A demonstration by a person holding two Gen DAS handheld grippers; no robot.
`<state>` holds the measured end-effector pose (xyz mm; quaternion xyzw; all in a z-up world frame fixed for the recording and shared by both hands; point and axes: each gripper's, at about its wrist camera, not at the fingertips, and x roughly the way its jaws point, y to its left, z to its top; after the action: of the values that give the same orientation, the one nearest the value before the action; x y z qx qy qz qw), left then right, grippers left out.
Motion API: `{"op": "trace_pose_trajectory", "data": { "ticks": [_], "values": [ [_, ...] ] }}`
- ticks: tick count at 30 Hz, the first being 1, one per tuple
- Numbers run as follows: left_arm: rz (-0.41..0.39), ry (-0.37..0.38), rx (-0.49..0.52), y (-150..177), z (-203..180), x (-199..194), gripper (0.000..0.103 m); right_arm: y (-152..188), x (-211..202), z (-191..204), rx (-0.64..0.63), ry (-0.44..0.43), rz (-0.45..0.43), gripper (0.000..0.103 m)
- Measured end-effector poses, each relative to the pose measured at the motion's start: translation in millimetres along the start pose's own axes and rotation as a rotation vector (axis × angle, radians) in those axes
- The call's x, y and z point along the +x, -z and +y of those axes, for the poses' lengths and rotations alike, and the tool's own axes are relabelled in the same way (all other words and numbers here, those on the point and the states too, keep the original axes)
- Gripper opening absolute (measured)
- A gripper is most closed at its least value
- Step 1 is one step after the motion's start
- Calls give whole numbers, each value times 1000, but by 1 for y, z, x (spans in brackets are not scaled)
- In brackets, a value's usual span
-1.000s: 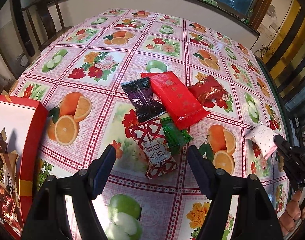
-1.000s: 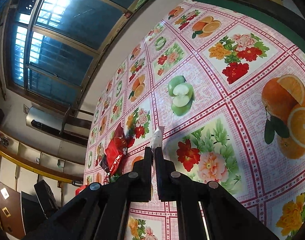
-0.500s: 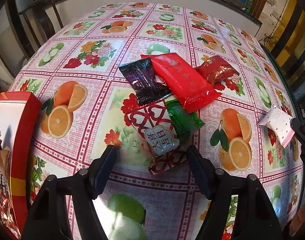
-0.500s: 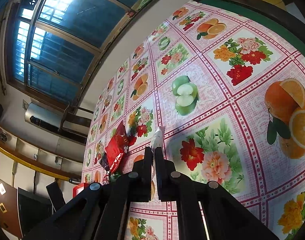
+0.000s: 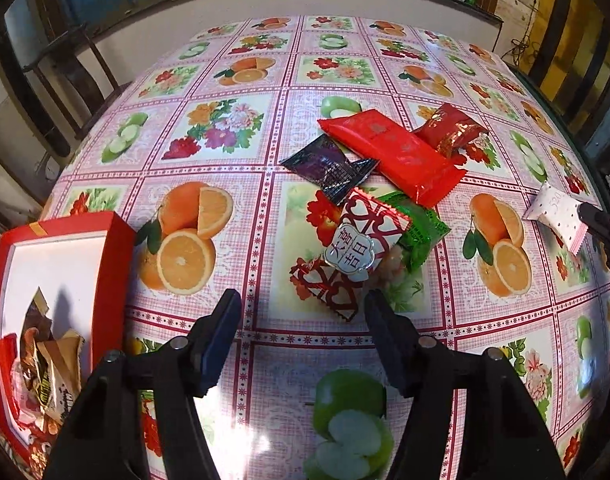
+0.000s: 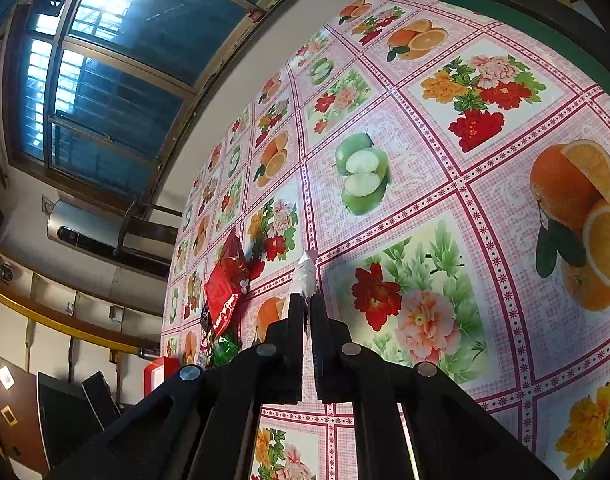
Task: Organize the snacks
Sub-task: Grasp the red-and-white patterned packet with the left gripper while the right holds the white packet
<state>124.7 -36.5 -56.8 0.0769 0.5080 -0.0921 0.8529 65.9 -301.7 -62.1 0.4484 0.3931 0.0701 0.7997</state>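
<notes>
left gripper [image 5: 301, 308] tilts steeply down, jaws apart and empty, over the red-and-white packet [image 5: 351, 254]; right gripper [image 6: 307, 306] pinches a white packet [image 6: 305, 276].

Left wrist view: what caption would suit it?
Open left tool above a red-and-white snack packet, beside a red box.

Home dining room, older house. Table [image 5: 265, 364] wears a glossy vinyl cloth printed with fruit and flowers. Dark wooden chair [image 5: 71, 68] at its far left edge. Wood-framed window [image 6: 105, 72] with blue panes above a plaster wall, water heater tank [image 6: 79, 224] mounted beside it, yellow-trimmed cabinets [image 6: 45, 332] below.
</notes>
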Motion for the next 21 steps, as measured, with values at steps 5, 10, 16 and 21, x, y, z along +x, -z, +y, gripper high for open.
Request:
{"op": "trace_pose_trajectory", "data": {
  "ticks": [5,10,16,21],
  "values": [
    [-19,-10,117,-9,-18,1,70,-1,5,-8,40,-28,23,7],
    [1,-6,184,-14,-28,11,70,0,4,-2,9,46,-10,7],
    [5,12,202,-16,-27,17,70,-5,-9,17,-150,244,-120,33],
    [-4,13,250,-19,-31,19,70,-11,-14,18,-198,227,-162,64]
  ]
}}
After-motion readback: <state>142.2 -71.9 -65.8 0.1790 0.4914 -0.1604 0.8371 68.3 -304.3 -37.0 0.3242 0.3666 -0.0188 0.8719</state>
